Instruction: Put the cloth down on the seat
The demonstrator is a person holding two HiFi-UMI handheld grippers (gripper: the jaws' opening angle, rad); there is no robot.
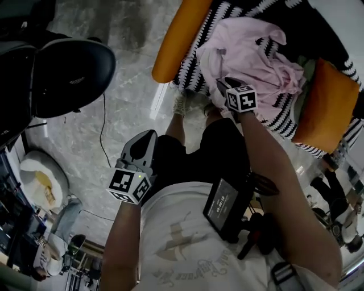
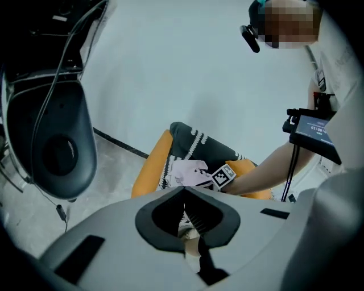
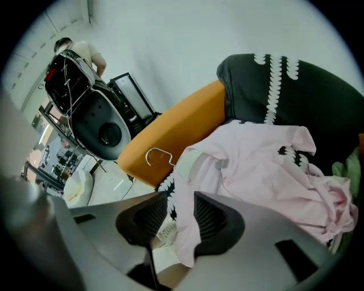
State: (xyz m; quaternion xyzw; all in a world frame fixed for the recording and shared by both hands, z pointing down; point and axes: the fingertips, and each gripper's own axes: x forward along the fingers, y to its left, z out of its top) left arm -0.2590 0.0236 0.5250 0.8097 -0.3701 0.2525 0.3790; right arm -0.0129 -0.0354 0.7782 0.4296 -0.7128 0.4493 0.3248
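A pink cloth point(image 1: 250, 62) lies crumpled on the seat of an orange armchair point(image 1: 176, 40) draped with a black-and-white throw point(image 1: 227, 14). A metal hanger hook point(image 3: 159, 154) sticks out of the cloth point(image 3: 261, 165) over the orange armrest point(image 3: 176, 131). My right gripper point(image 1: 226, 86) hangs just above the cloth's near edge. Its jaws point(image 3: 181, 207) stand apart, and a hanging edge of the cloth shows in the gap, not pinched. My left gripper point(image 1: 149, 136) is held back over the floor, left of my legs, jaws point(image 2: 183, 193) together and empty. From there the chair point(image 2: 153, 165) and cloth point(image 2: 190, 170) show ahead.
A black rounded shell chair point(image 1: 68, 74) stands on the marble floor to the left, with a thin cable point(image 1: 102, 125) trailing beside it. A white cushion-like thing point(image 1: 42, 182) lies at the far left. My shoe point(image 1: 181, 102) stands at the armchair's front. A second orange armrest point(image 1: 330, 105) bounds the seat's right.
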